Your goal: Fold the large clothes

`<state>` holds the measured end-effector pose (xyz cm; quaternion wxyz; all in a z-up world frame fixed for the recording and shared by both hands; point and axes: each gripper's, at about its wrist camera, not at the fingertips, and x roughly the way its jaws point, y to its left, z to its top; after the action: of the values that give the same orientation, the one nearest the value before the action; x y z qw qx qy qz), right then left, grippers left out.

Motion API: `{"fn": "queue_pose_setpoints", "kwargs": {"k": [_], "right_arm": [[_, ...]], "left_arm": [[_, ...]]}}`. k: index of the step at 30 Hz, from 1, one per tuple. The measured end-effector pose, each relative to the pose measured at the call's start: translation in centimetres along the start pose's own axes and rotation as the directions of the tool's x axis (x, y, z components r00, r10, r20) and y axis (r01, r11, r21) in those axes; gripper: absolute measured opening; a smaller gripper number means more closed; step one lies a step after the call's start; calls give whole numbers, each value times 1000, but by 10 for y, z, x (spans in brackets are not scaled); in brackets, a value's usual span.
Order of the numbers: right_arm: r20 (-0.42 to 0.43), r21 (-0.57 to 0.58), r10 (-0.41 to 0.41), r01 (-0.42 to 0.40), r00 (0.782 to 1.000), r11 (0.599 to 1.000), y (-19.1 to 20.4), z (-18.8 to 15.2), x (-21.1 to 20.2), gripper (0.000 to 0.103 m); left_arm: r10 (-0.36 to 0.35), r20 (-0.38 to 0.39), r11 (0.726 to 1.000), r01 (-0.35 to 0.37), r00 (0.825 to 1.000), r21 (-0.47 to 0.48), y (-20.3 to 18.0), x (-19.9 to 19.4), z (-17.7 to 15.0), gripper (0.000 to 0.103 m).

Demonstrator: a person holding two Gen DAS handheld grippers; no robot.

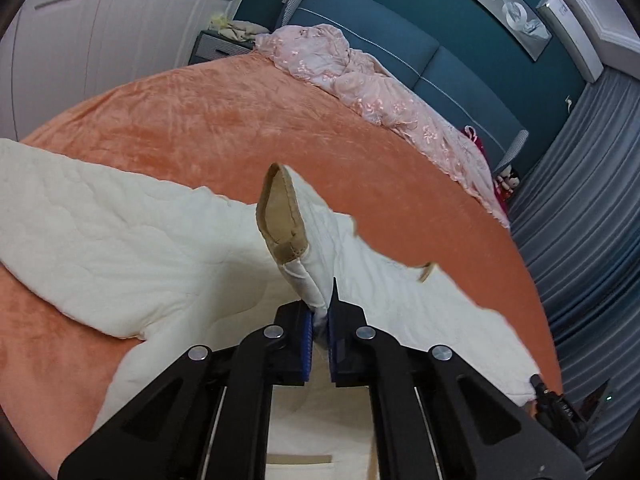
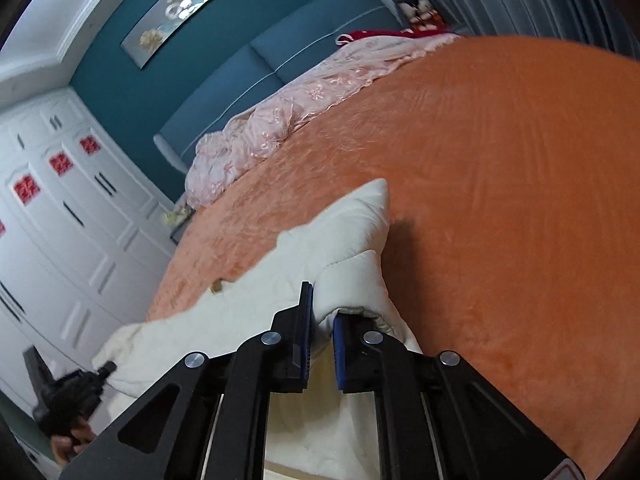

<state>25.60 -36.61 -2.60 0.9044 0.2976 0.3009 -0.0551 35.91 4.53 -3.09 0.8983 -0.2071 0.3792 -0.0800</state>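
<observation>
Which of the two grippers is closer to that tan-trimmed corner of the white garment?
Left. The left gripper pinches the white garment right below the tan-trimmed corner, which stands up just beyond its fingertips. The right gripper grips a plain white fold, with only a distant tan scrap showing.

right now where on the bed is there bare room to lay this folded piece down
Bare orange bedspread lies between the cream garment and the pink quilt, widest on the right gripper side. Crowded: the headboard edge under the quilt.

Both your wrist cameras sit close above the orange bedspread (image 1: pixel 208 120) (image 2: pixel 500 200), facing its blue headboard (image 1: pixel 360 28) (image 2: pixel 312 32), which both views share.
</observation>
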Motion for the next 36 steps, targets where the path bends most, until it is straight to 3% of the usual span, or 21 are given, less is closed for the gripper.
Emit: {"fn": "queue_pose_setpoints", "kwargs": {"k": [2, 4, 6, 11, 17, 20, 22, 24, 26, 29, 32, 36], "right_arm": [[-66, -60, -87, 83, 994, 995, -3, -17, 18, 8], [-135, -65, -148, 140, 980, 988, -15, -34, 37, 7], [-150, -85, -185, 173, 971, 981, -21, -43, 45, 7], [-166, -128, -232, 212, 959, 969, -26, -53, 63, 7], [-149, -128, -234, 216, 961, 968, -32, -58, 66, 7], [-151, -71, -224, 215, 963, 974, -37, -52, 57, 14], [-98, -33, -279, 278, 955, 960, -26, -50, 30, 22], [8, -37, -307, 307, 952, 951, 1, -52, -3, 26], [15, -123, -237, 237, 971, 964, 40, -56, -8, 26], [-95, -347, -147, 106, 985, 932, 107, -79, 27, 22], [-181, -476, -137, 35, 974, 879, 148, -109, 63, 21], [-248, -484, -185, 44, 951, 874, 148, -141, 96, 20]], "left_arm": [[49, -72, 999, -49, 996, -8, 15, 23, -16, 5], [105, -158, 994, -106, 982, 1, 29, 51, -38, 5], [143, -185, 990, -140, 972, 30, 37, 64, -57, 5], [166, -153, 985, -157, 974, 69, 41, 75, -77, 6], [180, -80, 979, -171, 980, 109, 39, 73, -89, 7], [179, -63, 979, -171, 982, 114, 40, 71, -90, 8], [162, -58, 983, -155, 985, 101, 41, 70, -90, 8], [141, -52, 987, -137, 989, 85, 44, 69, -90, 8], [135, -46, 988, -131, 990, 80, 44, 70, -91, 8], [143, -43, 986, -139, 989, 89, 41, 71, -91, 8], [143, -43, 986, -138, 989, 89, 41, 71, -91, 8], [144, -40, 986, -140, 989, 94, 41, 71, -92, 8]]}}
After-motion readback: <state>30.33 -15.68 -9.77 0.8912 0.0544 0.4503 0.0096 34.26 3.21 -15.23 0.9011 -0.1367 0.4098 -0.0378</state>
